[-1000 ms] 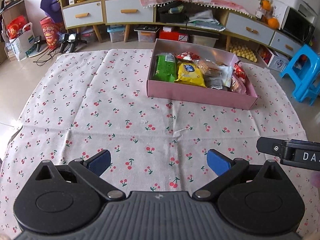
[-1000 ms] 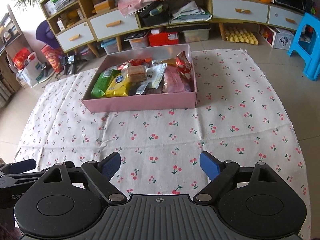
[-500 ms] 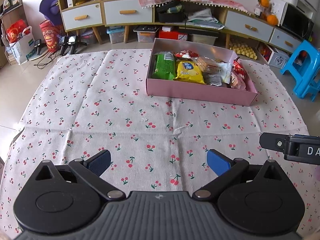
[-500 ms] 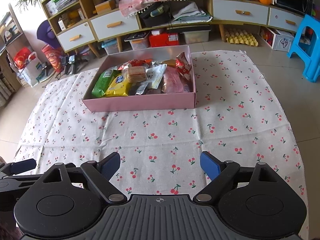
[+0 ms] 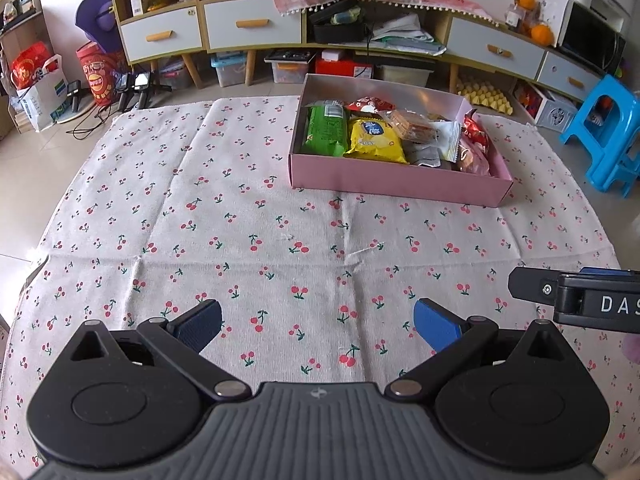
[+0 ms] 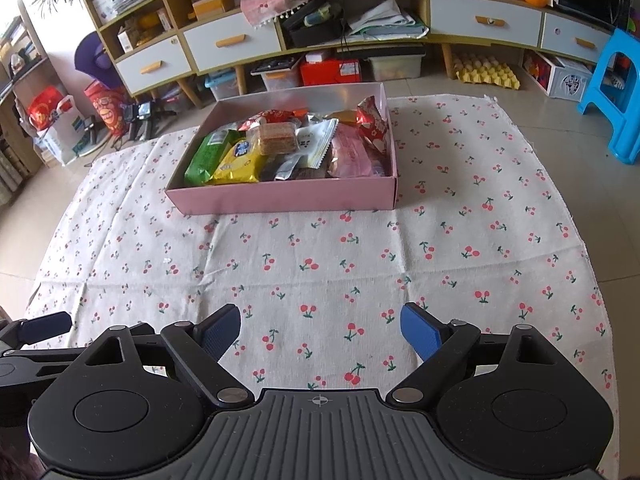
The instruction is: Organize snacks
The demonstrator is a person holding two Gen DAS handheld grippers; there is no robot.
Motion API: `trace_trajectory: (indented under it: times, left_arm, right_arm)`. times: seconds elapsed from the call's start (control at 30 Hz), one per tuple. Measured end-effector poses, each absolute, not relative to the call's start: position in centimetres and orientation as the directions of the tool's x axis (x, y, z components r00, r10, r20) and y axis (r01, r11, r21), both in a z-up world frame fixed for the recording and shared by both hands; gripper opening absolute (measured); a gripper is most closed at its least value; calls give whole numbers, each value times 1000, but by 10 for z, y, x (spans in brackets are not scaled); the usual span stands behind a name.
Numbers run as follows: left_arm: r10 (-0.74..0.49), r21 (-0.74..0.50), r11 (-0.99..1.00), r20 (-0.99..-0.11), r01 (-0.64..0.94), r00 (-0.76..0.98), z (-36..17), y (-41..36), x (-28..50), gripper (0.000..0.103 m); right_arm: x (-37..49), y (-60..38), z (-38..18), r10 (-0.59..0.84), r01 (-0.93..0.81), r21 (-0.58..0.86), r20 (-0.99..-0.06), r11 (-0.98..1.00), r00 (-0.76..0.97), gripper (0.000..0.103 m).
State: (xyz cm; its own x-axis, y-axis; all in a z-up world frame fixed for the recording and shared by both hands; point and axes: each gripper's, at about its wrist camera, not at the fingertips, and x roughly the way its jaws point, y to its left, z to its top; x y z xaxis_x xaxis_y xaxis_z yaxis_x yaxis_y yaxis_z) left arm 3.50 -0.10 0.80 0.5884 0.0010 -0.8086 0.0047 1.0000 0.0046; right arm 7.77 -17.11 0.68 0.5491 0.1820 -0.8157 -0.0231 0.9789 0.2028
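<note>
snacks packed in the pink box on the cherry-print cloth, well ahead of my left tongs and right tongs, both spread wide, empty

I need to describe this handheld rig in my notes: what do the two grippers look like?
Both match. The left gripper and right gripper each have a ribbed dark grey body, two black rounded housings with disc caps, and black link arms with silver pivot pins. The finger pads are blue with fine texture. White letters "DAS" show on the right gripper's side. No cables or sleeves show.
</note>
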Motion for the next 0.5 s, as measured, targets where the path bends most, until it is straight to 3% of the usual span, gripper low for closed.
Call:
trace_trajectory:
  times: [0.5]
  left_arm:
    - [-8, 5, 1000, -810, 20, 586, 8, -4, 35, 102]
  right_arm:
    - [77, -171, 6, 183, -23, 203, -818, 979, 546, 89]
